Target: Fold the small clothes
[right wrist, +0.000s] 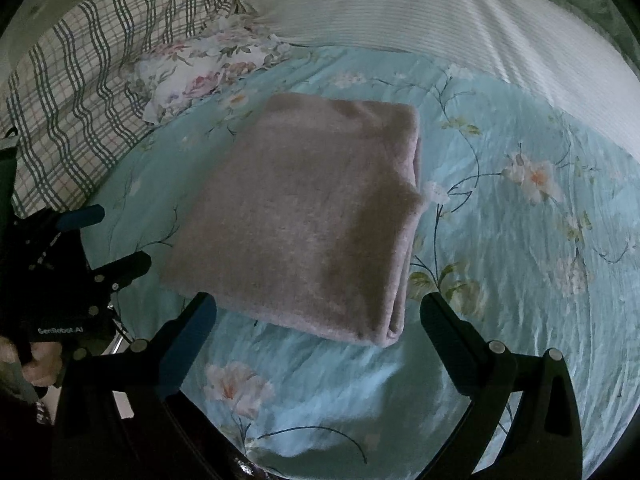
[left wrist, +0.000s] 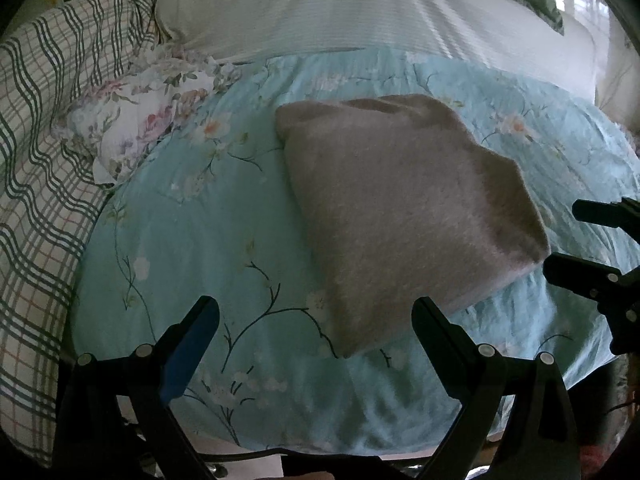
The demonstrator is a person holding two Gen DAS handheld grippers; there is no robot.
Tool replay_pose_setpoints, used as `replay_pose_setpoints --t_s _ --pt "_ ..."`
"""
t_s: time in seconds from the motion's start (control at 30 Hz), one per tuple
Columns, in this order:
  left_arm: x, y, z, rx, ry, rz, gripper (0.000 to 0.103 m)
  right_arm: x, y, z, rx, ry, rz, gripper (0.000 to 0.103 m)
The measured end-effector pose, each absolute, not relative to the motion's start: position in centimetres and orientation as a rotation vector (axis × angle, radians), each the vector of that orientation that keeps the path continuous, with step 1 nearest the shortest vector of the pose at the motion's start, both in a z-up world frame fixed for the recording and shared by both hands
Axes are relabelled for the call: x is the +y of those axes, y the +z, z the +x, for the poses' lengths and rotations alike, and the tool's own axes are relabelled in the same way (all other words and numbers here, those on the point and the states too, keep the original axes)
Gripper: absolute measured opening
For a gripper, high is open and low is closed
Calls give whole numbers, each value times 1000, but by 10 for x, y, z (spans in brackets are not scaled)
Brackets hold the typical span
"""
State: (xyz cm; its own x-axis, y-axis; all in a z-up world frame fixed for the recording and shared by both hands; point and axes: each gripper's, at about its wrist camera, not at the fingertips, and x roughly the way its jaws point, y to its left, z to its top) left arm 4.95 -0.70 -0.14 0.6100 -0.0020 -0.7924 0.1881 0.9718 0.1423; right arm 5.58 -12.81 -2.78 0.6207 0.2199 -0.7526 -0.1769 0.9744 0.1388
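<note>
in the left wrist view, the left gripper (left wrist: 316, 320) is held low over the blue flowered quilt (left wrist: 192, 240). its two fingers are spread wide apart and nothing is held between them. the grey folded cloth (left wrist: 400, 216) is seen lying flat on the quilt, with its near corner just between the finger tips but not pinched. the cloth looks folded into a thick, neat pad, so it is judged that the folding of this piece is nearly or fully done. the right gripper (left wrist: 560, 240) is seen at the right edge, just beside the cloth's right corner, with its fingers apart too. a small flowered cloth (left wrist: 132, 124) is bunched up at the far left of the quilt, near a checked blanket (left wrist: 36, 160). it may be the next thing to be folded, but that cannot be known.

in the right wrist view, the right gripper (right wrist: 318, 312) is seen spread wide, gripping nothing. the grey folded cloth (right wrist: 304, 216) is laid just ahead of it, with the stacked layers shown at the near right corner. the left gripper (right wrist: 116, 240) is seen at the left, just beside the cloth, fingers apart. a white ribbed sheet (right wrist: 460, 28) is spread behind the quilt. both tools are probably kept loose and close so the pad is not pulled out of shape.
</note>
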Motion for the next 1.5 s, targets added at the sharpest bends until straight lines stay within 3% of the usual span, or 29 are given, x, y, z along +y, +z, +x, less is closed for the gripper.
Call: replay_pose_setpoints --t_s 1.5 --pt "-7 -8 53 936 -105 220 97 -128 -40 56 903 235 87 102"
